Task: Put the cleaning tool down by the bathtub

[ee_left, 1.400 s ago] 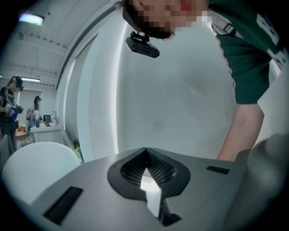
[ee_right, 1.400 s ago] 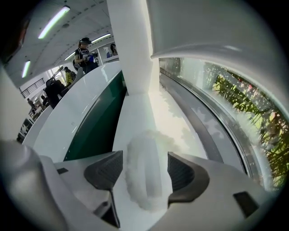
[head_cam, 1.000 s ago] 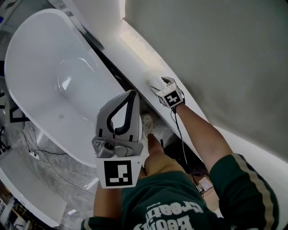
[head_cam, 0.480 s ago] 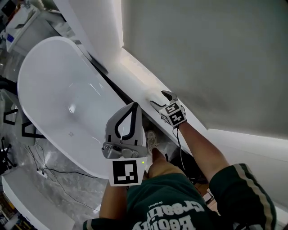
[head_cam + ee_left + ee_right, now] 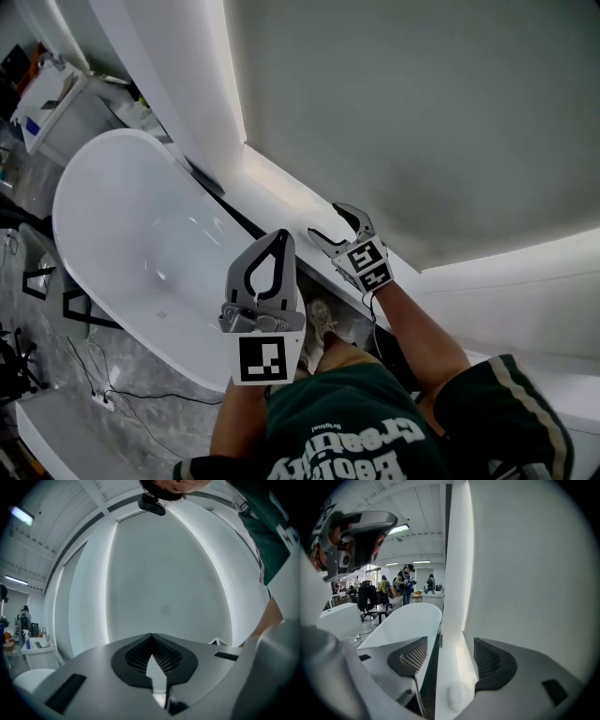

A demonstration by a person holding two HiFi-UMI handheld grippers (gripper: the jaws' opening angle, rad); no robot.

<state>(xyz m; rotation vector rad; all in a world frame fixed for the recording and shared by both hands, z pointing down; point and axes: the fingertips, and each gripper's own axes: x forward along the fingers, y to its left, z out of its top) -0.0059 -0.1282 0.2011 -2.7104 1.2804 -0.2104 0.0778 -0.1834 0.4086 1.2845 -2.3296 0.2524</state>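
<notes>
A small white fluffy cleaning pad (image 5: 458,694) lies on the white ledge (image 5: 451,665) beside the bathtub (image 5: 410,618). My right gripper (image 5: 450,644) is open above it, one jaw on each side, neither touching the pad. In the head view the right gripper (image 5: 326,220) hovers over the ledge (image 5: 281,192) and hides the pad. The left gripper (image 5: 281,236) is held upright over the rim of the bathtub (image 5: 131,234), shut with nothing in it. Seen from its own camera, the left gripper (image 5: 151,637) points up at the grey wall.
A dark gap (image 5: 230,211) runs between the tub and the ledge. My shoe (image 5: 319,321) stands below the grippers. Cables (image 5: 103,394) trail over the marble floor, and a white cabinet (image 5: 56,94) stands at the far left. People (image 5: 405,581) and chairs stand beyond the tub.
The head view has swung up the wall, so the tub sits lower and further left. Both grippers have drawn closer together. The right stays open and the left stays shut.
</notes>
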